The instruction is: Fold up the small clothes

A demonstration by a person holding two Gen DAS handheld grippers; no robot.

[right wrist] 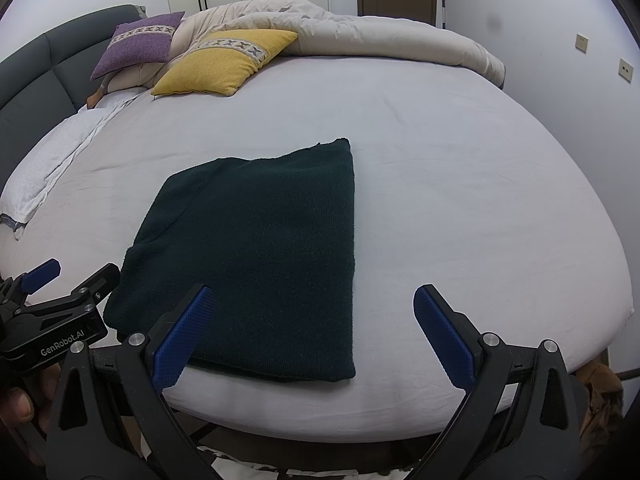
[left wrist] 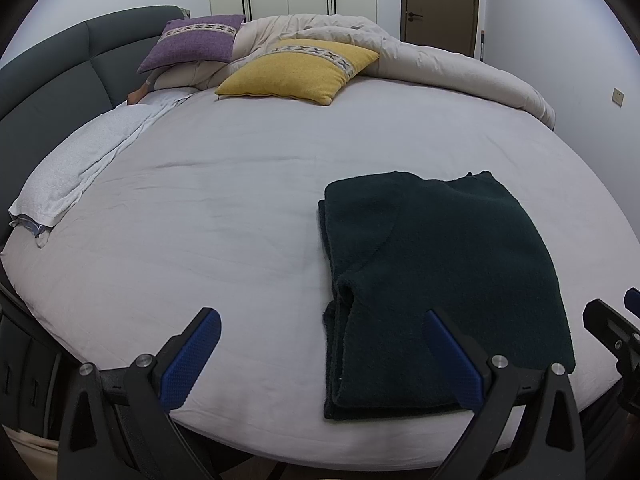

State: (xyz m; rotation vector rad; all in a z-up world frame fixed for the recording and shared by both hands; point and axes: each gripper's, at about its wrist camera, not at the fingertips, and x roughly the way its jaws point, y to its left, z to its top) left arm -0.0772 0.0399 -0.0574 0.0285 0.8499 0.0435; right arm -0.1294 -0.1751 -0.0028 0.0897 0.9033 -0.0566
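A dark green knit garment [left wrist: 440, 280] lies folded flat on the bed near its front edge; it also shows in the right wrist view [right wrist: 256, 248]. My left gripper [left wrist: 324, 332] is open and empty, held above the front edge with its right finger over the garment's near left part. My right gripper [right wrist: 312, 312] is open and empty, its left finger over the garment's near edge. The left gripper also shows at the left of the right wrist view [right wrist: 70, 274], and the right gripper's fingers [left wrist: 608, 320] show at the right edge of the left wrist view.
The bed sheet [left wrist: 224, 220] is pale grey. A yellow cushion [left wrist: 296, 70], a purple cushion [left wrist: 192, 42] and a bunched beige duvet [left wrist: 440, 64] lie at the far side. A white towel [left wrist: 76, 168] lies along the left, by the dark headboard [left wrist: 48, 80].
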